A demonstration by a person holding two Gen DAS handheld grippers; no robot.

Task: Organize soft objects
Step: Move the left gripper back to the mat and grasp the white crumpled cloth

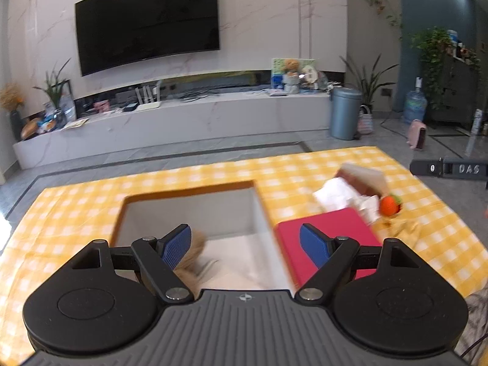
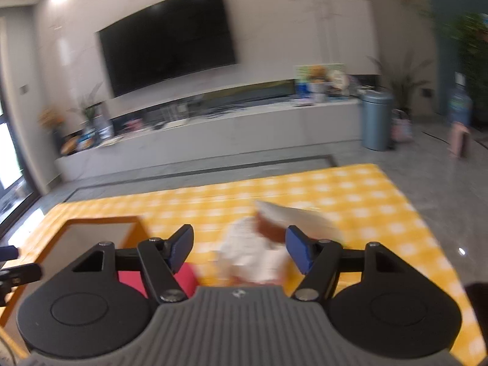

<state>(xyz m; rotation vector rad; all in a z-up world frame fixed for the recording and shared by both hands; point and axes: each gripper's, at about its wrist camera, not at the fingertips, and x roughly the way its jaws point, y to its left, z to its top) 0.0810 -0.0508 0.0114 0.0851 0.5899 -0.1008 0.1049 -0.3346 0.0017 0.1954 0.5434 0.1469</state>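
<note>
The open storage box (image 1: 189, 213), orange outside and white within, sits on the yellow checked cloth (image 1: 76, 207) that covers the worktop, and 1 tan furry plush (image 1: 195, 256) already lies in its near left corner, partly hidden behind the left tongs (image 1: 245, 245), so at least 1 soft thing looks put away. The left tongs hang over the box with the jaws spread wide and nothing between the blue pads (image 1: 175, 248). Just right of the box, touching its right wall as far as the blur lets me tell, lies a flat red cushion-like pad (image 1: 332, 228), not yet in the box. Farther right on the cloth is a loose heap: a white soft item (image 1: 335, 192), a brown and white piece (image 1: 363, 177) leaning on it, and a small orange strawberry-like toy with a green top (image 1: 390, 204) at its near right edge. In the right wrist view the right tongs (image 2: 241, 250) are parted, the white item (image 2: 253, 253) showing in the gap between them, but that view is smeared and the pads do not seem to press on it. My judgement is that the task is in its early part: 1 plush is in, while the red pad and the 3 heaped things remain out, with the white item the likely next pick.
</note>
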